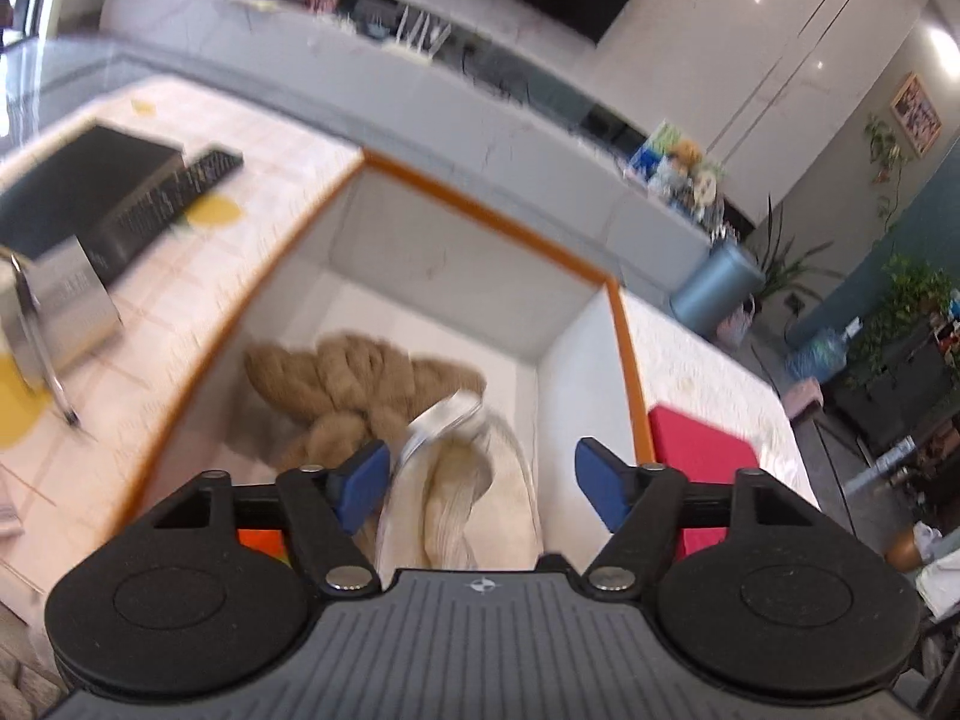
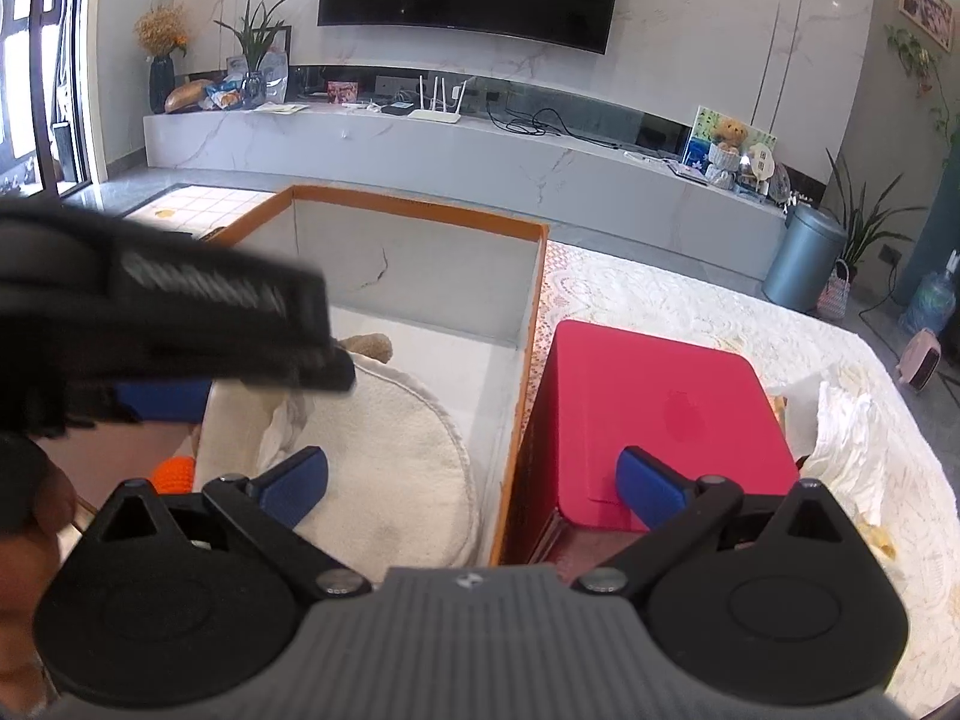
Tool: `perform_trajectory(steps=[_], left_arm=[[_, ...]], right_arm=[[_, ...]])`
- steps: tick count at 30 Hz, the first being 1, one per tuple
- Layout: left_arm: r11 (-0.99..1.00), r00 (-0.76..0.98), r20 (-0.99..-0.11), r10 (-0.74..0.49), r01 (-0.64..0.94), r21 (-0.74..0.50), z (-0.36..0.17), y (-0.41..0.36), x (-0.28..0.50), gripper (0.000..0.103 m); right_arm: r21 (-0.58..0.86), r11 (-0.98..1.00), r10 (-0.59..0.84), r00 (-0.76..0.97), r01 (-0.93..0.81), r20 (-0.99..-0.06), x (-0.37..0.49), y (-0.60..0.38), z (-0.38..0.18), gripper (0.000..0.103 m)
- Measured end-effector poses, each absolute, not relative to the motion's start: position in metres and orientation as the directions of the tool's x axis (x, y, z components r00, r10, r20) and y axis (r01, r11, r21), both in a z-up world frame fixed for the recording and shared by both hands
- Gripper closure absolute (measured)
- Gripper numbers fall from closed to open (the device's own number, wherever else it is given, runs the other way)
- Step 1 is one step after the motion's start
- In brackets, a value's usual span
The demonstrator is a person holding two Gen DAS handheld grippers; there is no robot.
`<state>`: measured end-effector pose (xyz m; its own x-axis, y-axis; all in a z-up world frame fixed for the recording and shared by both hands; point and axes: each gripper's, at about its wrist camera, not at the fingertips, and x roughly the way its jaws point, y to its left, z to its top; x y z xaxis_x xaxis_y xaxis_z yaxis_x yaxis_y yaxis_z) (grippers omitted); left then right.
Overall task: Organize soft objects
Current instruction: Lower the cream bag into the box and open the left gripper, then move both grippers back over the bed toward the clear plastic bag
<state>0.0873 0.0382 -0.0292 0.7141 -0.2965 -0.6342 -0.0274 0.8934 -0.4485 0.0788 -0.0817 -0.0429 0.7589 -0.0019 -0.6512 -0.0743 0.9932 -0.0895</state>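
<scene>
Inside the box, a cream rug lay beside brown yarn. The left tool stood directly over it, jaws apart, gripping nothing. The right tool, also apart and empty, straddled the box wall.

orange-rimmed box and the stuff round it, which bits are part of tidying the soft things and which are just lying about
Job:
orange-rimmed box
brown knitted bundle
cream plush item

Lying about:
red box
remote
white crumpled cloth
</scene>
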Motion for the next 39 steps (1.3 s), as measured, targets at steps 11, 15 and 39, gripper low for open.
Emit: perform_trajectory(steps=[11,15,39], left_arm=[[0.902,0.790,-0.557,-0.254,-0.013,-0.431,0.001,0.044,0.062,0.015],[0.914,0.827,-0.512,-0.234,0.008,-0.405,0.019,0.037,0.047,0.015],[0.944,0.785,-0.527,-0.327,0.241,-0.225,0.040,-0.096,0.045,0.015]], right_arm=[[0.073,0.997,0.065,0.782,-0.025,-0.620,0.069,-0.097,-0.023,0.003],[0.065,0.998,0.043,0.797,-0.005,-0.602,0.062,-0.104,-0.013,0.003],[-0.058,0.981,-0.186,0.809,0.186,-0.558,0.038,-0.270,0.070,0.003]])
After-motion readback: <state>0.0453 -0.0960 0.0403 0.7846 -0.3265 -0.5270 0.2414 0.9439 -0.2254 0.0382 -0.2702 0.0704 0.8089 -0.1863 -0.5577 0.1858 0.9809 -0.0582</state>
